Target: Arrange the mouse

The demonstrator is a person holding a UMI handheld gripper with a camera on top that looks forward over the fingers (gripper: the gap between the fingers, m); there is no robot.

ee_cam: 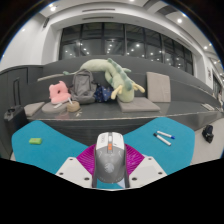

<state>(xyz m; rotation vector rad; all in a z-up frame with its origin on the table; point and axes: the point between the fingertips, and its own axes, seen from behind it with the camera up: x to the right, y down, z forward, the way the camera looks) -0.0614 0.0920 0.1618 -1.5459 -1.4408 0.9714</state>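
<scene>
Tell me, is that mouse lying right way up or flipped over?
Right way up: the mouse shows its rounded grey back and a scroll wheel on top, lying between the tool's pink-padded fingers.

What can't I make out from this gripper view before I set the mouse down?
- Mouse: its near end and underside are hidden by the gripper fingers and the view's lower edge.
- Finger contact: the pads hug the mouse, but true pressing can't be confirmed.
- Small items on the teal mat, markers and a green piece: too small to identify surely.
- Plush toys on the far ledge: details too small.
</scene>
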